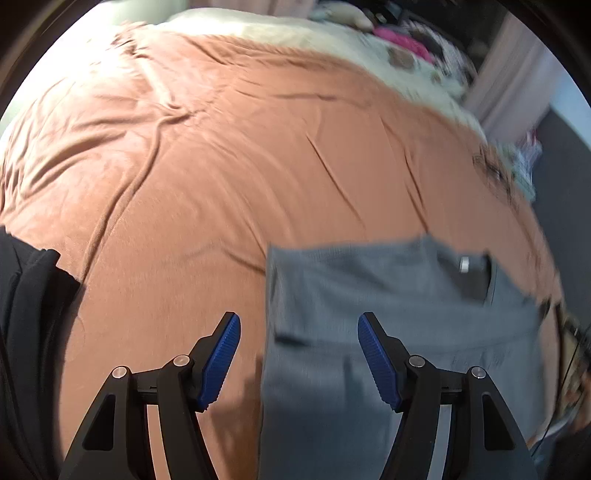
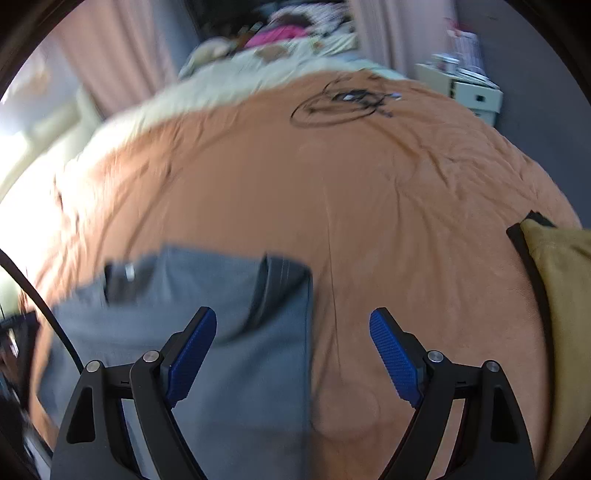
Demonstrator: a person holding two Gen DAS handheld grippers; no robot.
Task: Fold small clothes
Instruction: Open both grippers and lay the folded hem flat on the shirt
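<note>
**Item: grey garment, laid flat on bed, awaiting fold**

Nearest, left wrist view: left gripper [image 1: 299, 354], lower centre of frame, jaws spread wide, nothing between them. It straddles the left edge of the grey garment [image 1: 388, 332], which fills the lower right of that frame.

Nearest, right wrist view: right gripper [image 2: 293, 352], lower centre, jaws likewise wide apart and empty, astride the garment's [image 2: 207, 325] right edge; the cloth fills the lower left.

Handling, judged: light, soft, limp knit or woven cloth; will sag and drape when lifted, not fragile, not slippery. A dark waistband or pocket opening with a small pale tag [image 1: 464, 264] lies at its far end. Best grips appear to be the two near corners or side hems, one per gripper, pinching a single layer.

Mid-field: orange bedspread [image 1: 221, 166], wrinkled. Black fabric [image 1: 26, 295] at left edge; yellow cushion [image 2: 561, 295] at right edge.

Far: coiled black cable [image 2: 343, 101], upper centre; pale blanket [image 1: 295, 33] and blurred clutter beyond.
</note>
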